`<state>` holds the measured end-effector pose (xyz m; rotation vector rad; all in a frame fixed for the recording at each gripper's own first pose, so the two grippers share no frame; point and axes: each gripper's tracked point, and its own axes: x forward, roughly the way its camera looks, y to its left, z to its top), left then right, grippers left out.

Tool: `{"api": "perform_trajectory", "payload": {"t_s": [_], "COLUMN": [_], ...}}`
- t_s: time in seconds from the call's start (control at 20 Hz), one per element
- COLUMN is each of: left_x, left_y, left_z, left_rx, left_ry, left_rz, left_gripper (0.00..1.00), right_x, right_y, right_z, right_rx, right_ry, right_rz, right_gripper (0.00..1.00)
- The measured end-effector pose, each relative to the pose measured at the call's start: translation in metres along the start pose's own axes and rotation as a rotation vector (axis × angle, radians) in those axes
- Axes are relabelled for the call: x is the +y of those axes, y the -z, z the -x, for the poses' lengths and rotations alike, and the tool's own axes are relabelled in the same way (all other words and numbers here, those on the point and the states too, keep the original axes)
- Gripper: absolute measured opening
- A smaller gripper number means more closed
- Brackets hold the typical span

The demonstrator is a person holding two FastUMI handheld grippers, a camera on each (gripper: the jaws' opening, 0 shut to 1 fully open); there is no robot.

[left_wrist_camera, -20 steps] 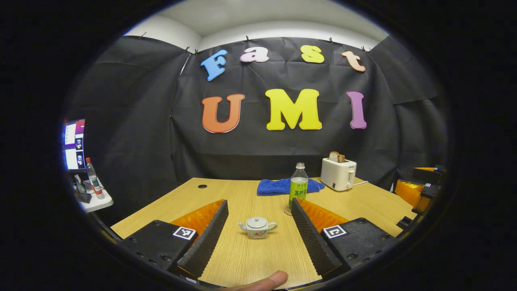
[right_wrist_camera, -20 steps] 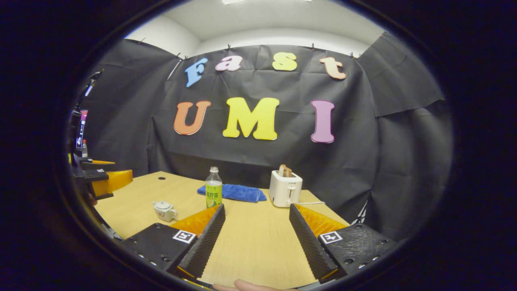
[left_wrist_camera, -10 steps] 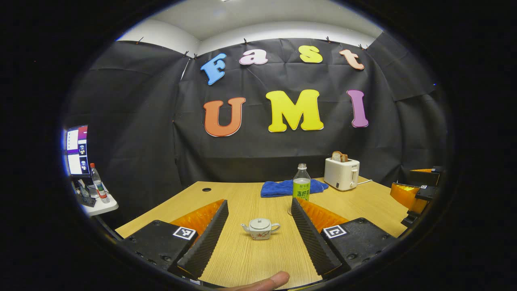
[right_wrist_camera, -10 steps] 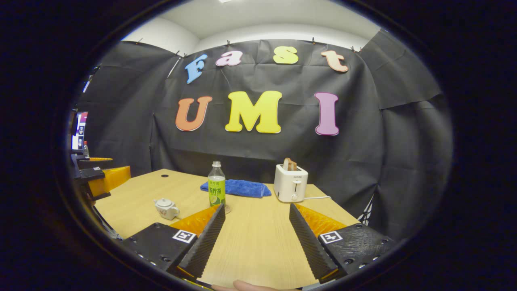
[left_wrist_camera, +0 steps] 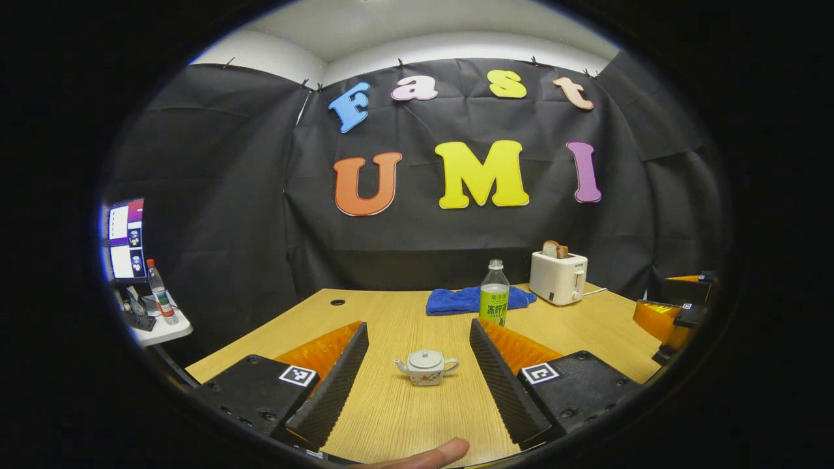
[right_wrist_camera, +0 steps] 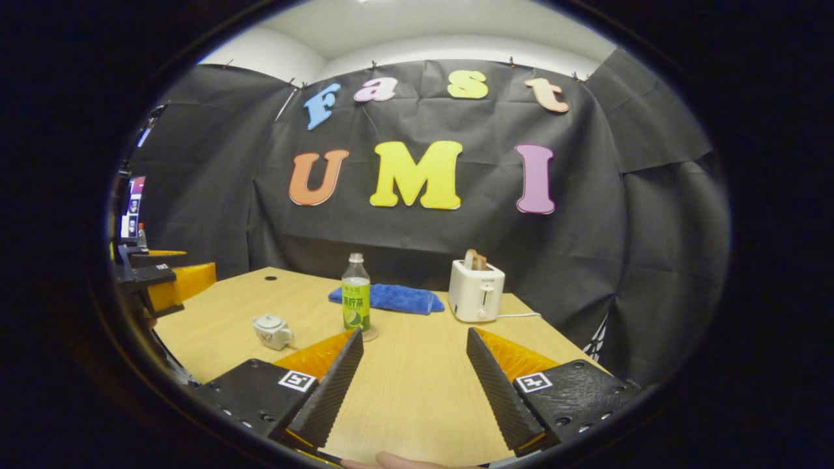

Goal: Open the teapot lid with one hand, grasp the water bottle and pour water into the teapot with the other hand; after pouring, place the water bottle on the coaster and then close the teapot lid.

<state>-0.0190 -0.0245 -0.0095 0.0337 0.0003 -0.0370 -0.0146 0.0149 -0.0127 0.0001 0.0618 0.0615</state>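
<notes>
The small white ceramic teapot (left_wrist_camera: 425, 368), lid on, sits on the pale wooden table (left_wrist_camera: 404, 417) dead ahead of the left gripper (left_wrist_camera: 417, 365), centred between its wide-open, empty fingers. The right gripper (right_wrist_camera: 414, 371), equally wide and empty, faces bare tabletop; the upright green-labelled plastic water bottle (right_wrist_camera: 356, 294) on its round coaster (right_wrist_camera: 370, 335) stands ahead and to its left.

Your right gripper (right_wrist_camera: 412, 378) hangs wide open over bare surface (right_wrist_camera: 417, 391). Ahead, the green-labelled bottle (right_wrist_camera: 356, 294) stands on its coaster (right_wrist_camera: 370, 335), the lidded teapot (right_wrist_camera: 273, 331) nearer the left edge, the towel (right_wrist_camera: 386, 298) and toaster (right_wrist_camera: 476, 293) along the far edge.
</notes>
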Motion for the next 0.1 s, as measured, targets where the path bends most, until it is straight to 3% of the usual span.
{"api": "perform_trajectory", "payload": {"t_s": [0.1], "left_x": [-0.0009], "left_y": [0.0013], "left_z": [-0.0003], "left_rx": [0.005], "left_ry": [0.000], "left_rz": [0.001], "left_gripper": [0.98], "right_x": [0.0007], "right_y": [0.0010], "right_z": [-0.0008], "right_rx": [0.002], "right_ry": [-0.003], "right_rz": [0.002], "right_gripper": [0.95]}}
